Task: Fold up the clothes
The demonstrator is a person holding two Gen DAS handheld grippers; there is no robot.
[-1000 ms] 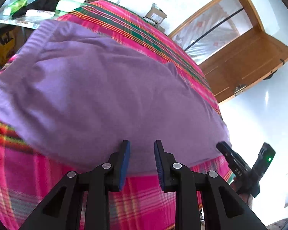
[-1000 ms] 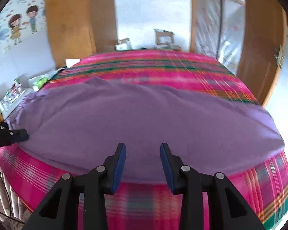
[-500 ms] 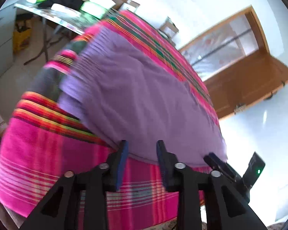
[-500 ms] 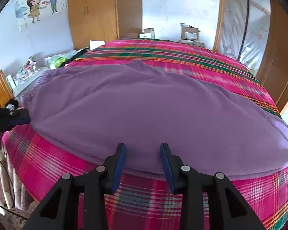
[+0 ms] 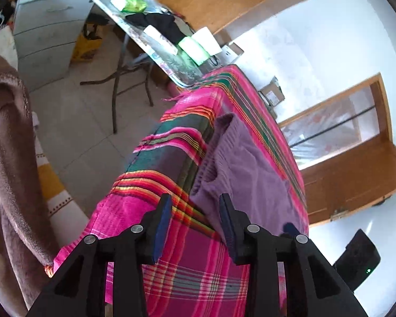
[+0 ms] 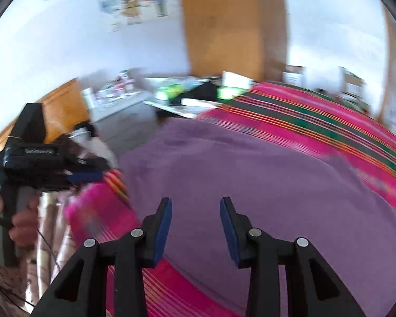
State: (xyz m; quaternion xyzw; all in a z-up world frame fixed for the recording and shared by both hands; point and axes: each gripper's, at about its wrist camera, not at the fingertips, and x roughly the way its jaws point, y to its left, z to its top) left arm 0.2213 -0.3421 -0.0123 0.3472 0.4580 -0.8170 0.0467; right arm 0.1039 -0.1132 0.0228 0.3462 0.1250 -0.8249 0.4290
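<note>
One garment, a purple knitted sweater, lies spread flat on a bed covered with a pink plaid blanket; its ribbed hem sits at the bed's near corner, beside the drop to the tiled floor. In the right wrist view the sweater covers most of the bed surface, although motion blur softens its outline.

The left hand-held gripper has just been opening its jaws; they now stand moderately apart with nothing between them, hovering over the blanket just beside the hem corner. The right hand-held gripper is likewise parted and empty, poised above the sweater's near edge. A person's hand is seen carrying the left device at the left of that view.

Handling, as judged: the knit appears soft, limp and light, and will drape and sag rather than hold shape. It looks thick enough to pinch securely and unlikely to slip from the padded fingers. The ribbed hem, being denser, offers the firmest hold; taking it at two well-separated edge points should keep a fold line straight. Loose knit may stretch or bunch if dragged across the blanket, so lifting seems preferable to sliding.

A cluttered folding table stands beyond the bed.
</note>
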